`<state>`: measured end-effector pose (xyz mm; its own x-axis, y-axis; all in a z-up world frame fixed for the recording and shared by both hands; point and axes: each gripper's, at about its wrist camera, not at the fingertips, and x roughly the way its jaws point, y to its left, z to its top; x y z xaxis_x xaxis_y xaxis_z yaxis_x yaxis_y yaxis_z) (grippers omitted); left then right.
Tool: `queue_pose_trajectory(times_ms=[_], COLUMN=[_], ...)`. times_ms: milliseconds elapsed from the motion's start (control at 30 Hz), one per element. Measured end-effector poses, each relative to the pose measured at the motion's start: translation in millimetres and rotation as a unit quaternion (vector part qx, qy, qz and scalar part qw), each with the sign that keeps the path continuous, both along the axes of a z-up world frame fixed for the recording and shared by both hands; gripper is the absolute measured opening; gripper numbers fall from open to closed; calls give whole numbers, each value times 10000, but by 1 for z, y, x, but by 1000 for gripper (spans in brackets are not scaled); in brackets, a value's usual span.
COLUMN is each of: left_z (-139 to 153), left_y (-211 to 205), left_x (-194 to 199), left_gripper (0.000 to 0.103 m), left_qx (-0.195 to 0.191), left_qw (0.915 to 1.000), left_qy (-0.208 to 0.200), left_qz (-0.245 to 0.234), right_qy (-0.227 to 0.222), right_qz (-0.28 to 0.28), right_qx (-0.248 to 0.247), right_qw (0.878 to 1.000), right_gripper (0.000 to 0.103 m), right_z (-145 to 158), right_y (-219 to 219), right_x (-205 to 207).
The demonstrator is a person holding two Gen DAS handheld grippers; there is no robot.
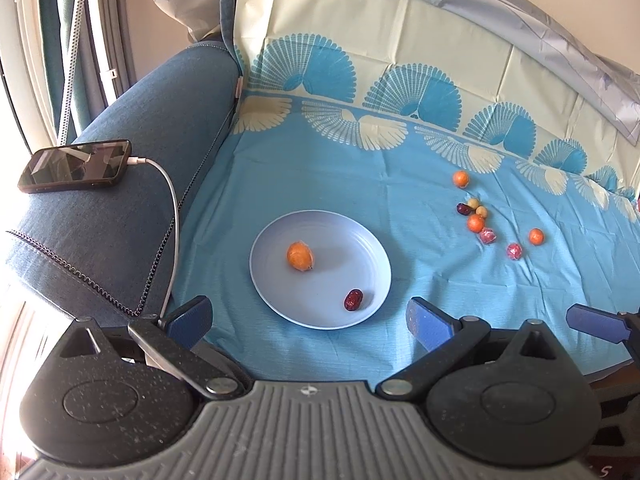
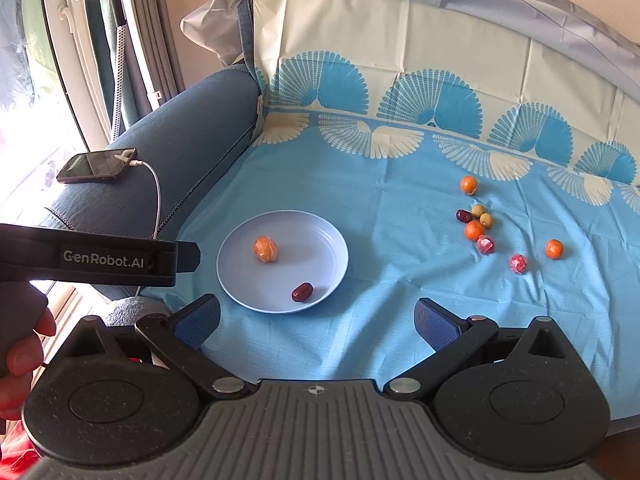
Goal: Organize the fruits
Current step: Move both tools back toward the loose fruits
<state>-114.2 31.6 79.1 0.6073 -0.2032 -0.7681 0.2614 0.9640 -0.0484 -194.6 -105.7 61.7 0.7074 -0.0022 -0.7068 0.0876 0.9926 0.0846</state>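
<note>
A pale blue plate (image 1: pixel 276 236) (image 2: pixel 320 240) lies on the blue cloth and holds a wrapped orange (image 1: pixel 300 256) (image 2: pixel 265 249) and a dark red date (image 1: pixel 353 299) (image 2: pixel 301 292). To its right, loose fruits lie scattered: small oranges (image 1: pixel 475 223) (image 2: pixel 474 230), a date (image 1: pixel 463 209) (image 2: pixel 464 216), two pale green fruits (image 1: pixel 481 211) (image 2: pixel 486 219) and two pink-wrapped pieces (image 1: pixel 514 251) (image 2: pixel 518 263). My left gripper (image 1: pixel 310 322) is open near the plate's front edge, holding nothing. My right gripper (image 2: pixel 318 322) is open too, just in front of the plate.
A phone (image 1: pixel 76 166) (image 2: pixel 98 165) with a white charging cable (image 1: pixel 172 208) rests on the blue sofa arm (image 1: pixel 132 152) at left. The patterned cloth (image 1: pixel 360 160) runs up the backrest. A hand (image 2: pixel 20 360) holds the left gripper's body (image 2: pixel 100 256).
</note>
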Motion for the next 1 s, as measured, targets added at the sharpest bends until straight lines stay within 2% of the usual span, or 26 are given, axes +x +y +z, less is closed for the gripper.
queue_pose_trajectory(times_ms=[1000], left_z=[-6], left_y=[-35], left_x=[12], left_gripper=[103], left_qx=[150], left_qw=[9993], left_qy=[140], left_qz=[-328], right_qy=[-69], right_qz=[-371], right_qx=[83], right_qw=[9993], right_gripper=[102], right_z=[-5], right_y=[-30], right_x=[4])
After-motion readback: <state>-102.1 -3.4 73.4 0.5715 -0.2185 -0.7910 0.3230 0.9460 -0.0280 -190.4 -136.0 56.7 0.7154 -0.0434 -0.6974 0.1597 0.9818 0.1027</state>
